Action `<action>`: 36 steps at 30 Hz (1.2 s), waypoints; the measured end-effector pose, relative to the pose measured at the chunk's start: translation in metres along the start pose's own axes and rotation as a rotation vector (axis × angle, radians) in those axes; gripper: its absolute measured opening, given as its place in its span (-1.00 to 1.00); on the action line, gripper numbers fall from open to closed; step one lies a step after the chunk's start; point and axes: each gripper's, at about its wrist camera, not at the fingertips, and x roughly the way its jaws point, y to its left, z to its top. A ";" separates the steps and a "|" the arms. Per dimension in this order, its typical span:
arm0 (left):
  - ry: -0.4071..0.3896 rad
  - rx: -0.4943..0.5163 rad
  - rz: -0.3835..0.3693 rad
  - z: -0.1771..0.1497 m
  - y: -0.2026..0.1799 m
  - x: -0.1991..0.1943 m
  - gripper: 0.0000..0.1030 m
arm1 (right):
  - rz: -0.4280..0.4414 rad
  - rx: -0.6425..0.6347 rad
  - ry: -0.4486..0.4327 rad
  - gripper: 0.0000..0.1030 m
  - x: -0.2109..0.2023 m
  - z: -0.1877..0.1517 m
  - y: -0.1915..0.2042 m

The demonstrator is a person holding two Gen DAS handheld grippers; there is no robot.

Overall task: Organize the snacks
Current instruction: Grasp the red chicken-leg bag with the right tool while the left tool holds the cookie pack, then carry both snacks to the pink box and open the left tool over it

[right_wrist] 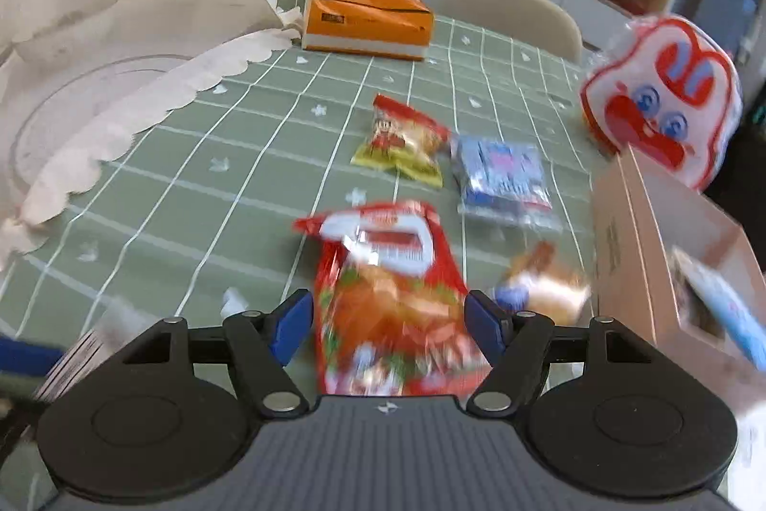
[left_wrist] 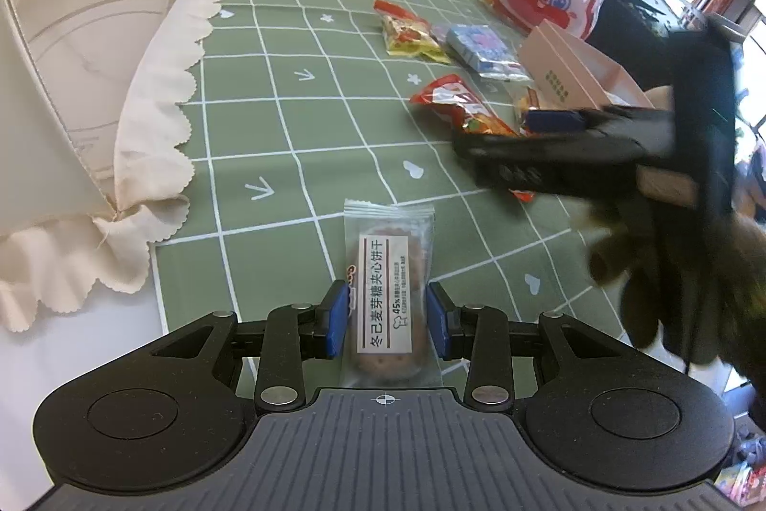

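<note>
A green checked tablecloth (right_wrist: 201,156) covers the table. At two o'clock in the right wrist view stands a pink box (right_wrist: 670,252), a rabbit bag (right_wrist: 660,99) behind it. At twelve sits a tissue box (right_wrist: 368,20). The right gripper (right_wrist: 388,322) is spread around a red packet (right_wrist: 392,300), blurred. The left gripper (left_wrist: 388,319) pinches a biscuit (left_wrist: 387,295) at six.

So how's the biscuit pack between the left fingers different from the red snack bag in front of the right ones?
The biscuit pack is frosted clear plastic showing round brown biscuits under a white label; the red snack bag is opaque and brightly printed. The biscuit pack looks flat and slim, the red snack bag puffier and broader. The biscuit pack shows sharp, while the red snack bag is motion-blurred. Both are sealed and lie lengthwise between blue-padded fingers.
</note>
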 end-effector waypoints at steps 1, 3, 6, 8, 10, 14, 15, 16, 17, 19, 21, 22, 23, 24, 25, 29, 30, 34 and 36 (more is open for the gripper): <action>0.000 -0.002 0.001 0.000 0.000 0.000 -0.23 | 0.010 0.014 0.021 0.39 0.008 0.003 -0.003; 0.000 -0.008 0.002 0.000 0.002 -0.001 -0.23 | 0.025 0.080 0.030 0.56 0.018 0.007 -0.014; -0.002 -0.022 0.001 0.000 0.005 -0.002 -0.23 | 0.065 0.174 0.054 0.64 0.027 0.009 -0.027; -0.002 -0.029 -0.001 0.000 0.006 -0.001 -0.23 | 0.075 0.193 0.063 0.65 0.028 0.009 -0.029; -0.002 -0.028 0.002 0.001 0.006 -0.001 -0.23 | 0.080 0.182 0.086 0.56 0.026 0.010 -0.027; 0.000 -0.024 0.004 0.004 0.005 0.002 -0.23 | 0.097 0.152 0.094 0.02 0.012 0.011 -0.020; 0.000 -0.024 0.003 0.005 0.005 0.002 -0.23 | 0.099 0.146 0.098 -0.01 0.009 0.009 -0.019; 0.000 -0.024 0.002 0.005 0.004 0.003 -0.23 | 0.101 0.146 0.101 -0.03 0.006 0.007 -0.018; 0.001 -0.023 0.002 0.005 0.004 0.003 -0.23 | 0.102 0.149 0.103 -0.04 0.002 0.004 -0.017; 0.001 -0.024 0.001 0.006 0.004 0.004 -0.23 | 0.109 0.161 0.107 -0.06 -0.008 -0.003 -0.015; 0.001 -0.023 0.002 0.007 0.004 0.005 -0.23 | 0.127 0.176 0.112 -0.08 -0.020 -0.010 -0.013; 0.001 -0.023 0.002 0.007 0.004 0.005 -0.23 | 0.132 0.177 0.113 -0.08 -0.025 -0.013 -0.012; 0.002 -0.022 0.004 0.008 0.004 0.005 -0.23 | 0.132 0.175 0.114 -0.09 -0.032 -0.017 -0.009; 0.002 -0.023 0.005 0.009 0.004 0.006 -0.23 | 0.130 0.171 0.115 -0.10 -0.039 -0.021 -0.005; 0.002 -0.021 0.007 0.009 0.003 0.006 -0.23 | 0.124 0.171 0.116 -0.10 -0.045 -0.024 -0.002; 0.001 -0.016 0.012 0.011 0.001 0.008 -0.23 | 0.116 0.232 0.143 -0.04 -0.061 -0.038 0.002; 0.001 -0.016 0.013 0.011 0.001 0.008 -0.23 | 0.137 0.245 0.145 -0.01 -0.063 -0.041 0.001; 0.004 -0.002 0.024 0.011 -0.002 0.009 -0.23 | 0.187 0.295 0.113 0.11 -0.073 -0.049 -0.007; 0.005 0.009 0.034 0.011 -0.004 0.010 -0.22 | 0.174 0.322 0.074 0.21 -0.080 -0.052 -0.015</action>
